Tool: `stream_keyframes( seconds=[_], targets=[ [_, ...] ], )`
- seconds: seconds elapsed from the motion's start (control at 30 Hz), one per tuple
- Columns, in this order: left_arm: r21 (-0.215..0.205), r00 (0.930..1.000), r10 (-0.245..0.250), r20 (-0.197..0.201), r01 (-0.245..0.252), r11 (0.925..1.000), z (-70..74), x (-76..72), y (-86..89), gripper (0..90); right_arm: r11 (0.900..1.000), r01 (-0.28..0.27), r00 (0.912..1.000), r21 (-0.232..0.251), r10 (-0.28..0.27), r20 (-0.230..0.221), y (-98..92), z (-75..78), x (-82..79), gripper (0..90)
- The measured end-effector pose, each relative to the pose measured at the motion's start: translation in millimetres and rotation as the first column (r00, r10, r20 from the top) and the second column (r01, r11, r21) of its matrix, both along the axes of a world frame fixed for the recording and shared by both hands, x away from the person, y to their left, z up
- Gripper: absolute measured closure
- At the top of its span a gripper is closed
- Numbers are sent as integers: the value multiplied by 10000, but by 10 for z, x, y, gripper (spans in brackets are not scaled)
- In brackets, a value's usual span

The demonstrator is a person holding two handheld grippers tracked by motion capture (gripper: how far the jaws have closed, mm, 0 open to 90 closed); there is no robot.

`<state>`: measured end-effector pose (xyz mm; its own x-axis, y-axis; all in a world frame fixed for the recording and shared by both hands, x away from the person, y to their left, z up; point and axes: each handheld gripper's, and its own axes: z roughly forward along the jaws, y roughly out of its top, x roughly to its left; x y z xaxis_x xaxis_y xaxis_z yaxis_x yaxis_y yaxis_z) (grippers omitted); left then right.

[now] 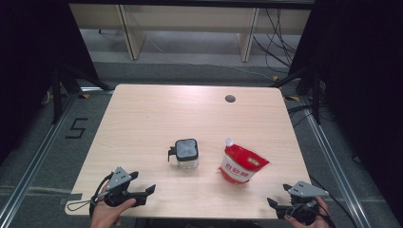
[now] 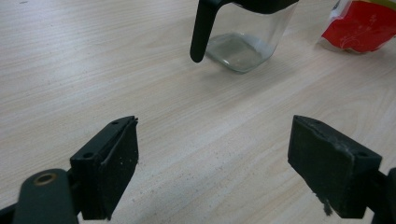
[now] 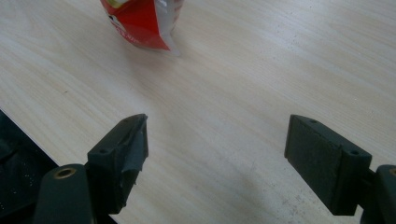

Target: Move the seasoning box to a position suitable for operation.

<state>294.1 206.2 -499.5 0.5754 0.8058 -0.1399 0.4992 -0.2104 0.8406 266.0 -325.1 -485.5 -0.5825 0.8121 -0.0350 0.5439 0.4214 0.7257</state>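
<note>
A clear glass jar (image 1: pixel 186 153) with a black lid and a black side handle stands at the middle of the wooden table (image 1: pixel 142 118). Just right of it lies a red and white spouted pouch (image 1: pixel 241 165). My left gripper (image 1: pixel 144 183) rests near the front left edge, open and holding nothing. In the left gripper view the left gripper (image 2: pixel 215 163) faces the jar (image 2: pixel 243 42), which is well ahead, with the pouch (image 2: pixel 359 25) at the upper right. My right gripper (image 1: pixel 278 194) is open at the front right corner. The right gripper (image 3: pixel 217 158) has bare wood between its jaws, and the pouch (image 3: pixel 142 21) lies farther off.
A dark round cable hole (image 1: pixel 230 99) sits near the table's far edge. Black curtains flank both sides, and floor rails run along them. The table's front edge (image 3: pixel 28 135) lies close to my right gripper.
</note>
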Motion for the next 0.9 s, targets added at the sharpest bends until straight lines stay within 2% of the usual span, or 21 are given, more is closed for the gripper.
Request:
stream_keyframes(
  seconds=[0.03,0.07,0.1,0.13,0.2,0.33,0.4,0.43,0.5,0.57,0.6,0.63,0.77,0.9],
  targets=[
    [102,9999,-111,82,110,9999,1,7,7,157,10000,-11,10000,-29,11,22,-4,1,1,224],
    [96,9999,-115,89,114,9999,1,6,7,157,9998,139,9998,135,-137,-150,9,8,-13,224],
    [96,9999,-115,89,114,9999,1,6,7,157,9999,80,9999,65,-79,-73,2,10,-8,224],
    [-81,9999,-101,110,102,9999,-2,6,-4,157,9999,111,9999,103,-111,-40,8,3,-13,224],
    [-40,9999,-58,100,58,10000,3,3,-4,157,10000,-16,9999,-89,17,99,-9,14,-1,224],
    [-178,9999,-103,78,104,9998,10,23,-7,160,10000,63,10000,-31,-63,18,1,18,-7,224],
    [-274,10000,80,57,-79,9996,20,42,-33,161,10000,84,10000,-17,-84,45,2,8,-7,224],
    [-230,9998,15,214,-10,9997,29,70,-53,166,9995,258,9994,169,-255,-215,20,1,-23,224],
    [-129,9993,1,372,4,9999,41,93,-82,170,9997,208,9998,117,-208,-70,15,-1,-16,224],
    [-226,9991,-11,413,21,9997,39,117,-112,171,10000,-83,10000,17,83,43,1,-7,10,224],
    [-235,9991,23,433,-13,9997,40,125,-128,172,10000,-75,10000,5,75,48,2,-9,10,224],
    [-74,9987,-87,500,91,9999,43,139,-127,173,10000,-86,10000,-8,86,47,2,-9,9,225],
    [-302,9988,-5,487,20,9995,36,193,-171,174,10000,-29,10000,64,29,-84,8,0,2,225],
    [-154,9981,-152,595,161,9998,41,255,-187,176,10000,-44,9999,58,45,-100,9,-2,3,225]
  ],
)
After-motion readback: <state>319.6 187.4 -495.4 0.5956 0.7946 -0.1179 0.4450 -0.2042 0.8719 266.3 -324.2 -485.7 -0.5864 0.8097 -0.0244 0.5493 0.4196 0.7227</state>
